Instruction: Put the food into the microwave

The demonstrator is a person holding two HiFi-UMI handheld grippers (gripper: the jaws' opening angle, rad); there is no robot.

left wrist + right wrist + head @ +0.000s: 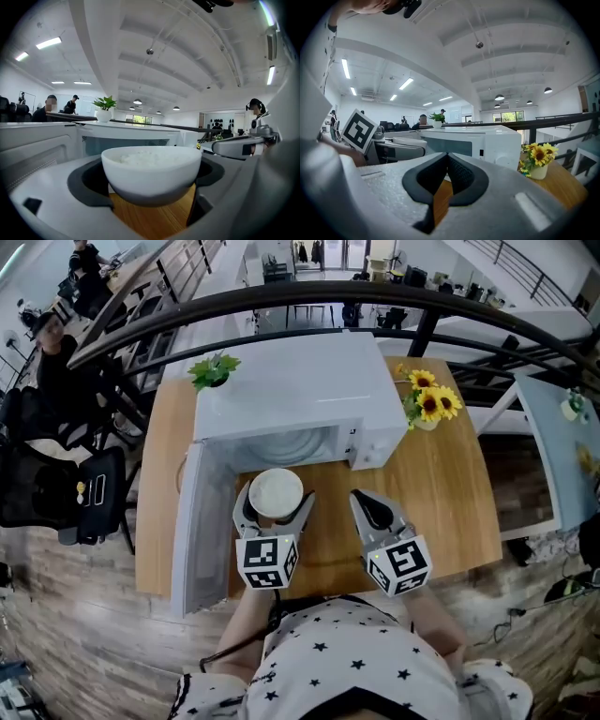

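Bowl of rice point(276, 493) at frame centre, clamped between jaws of left gripper point(274, 507). Held level just before open microwave point(300, 395), likely so nothing spills on entry. Door point(202, 521) swung wide at left, clearing path. Right gripper point(375, 512) pinched closed, empty, parked aside over table point(441, 493).

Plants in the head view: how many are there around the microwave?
2. A green potted plant by the microwave's left rear corner; a pot of sunflowers on the table to its right.
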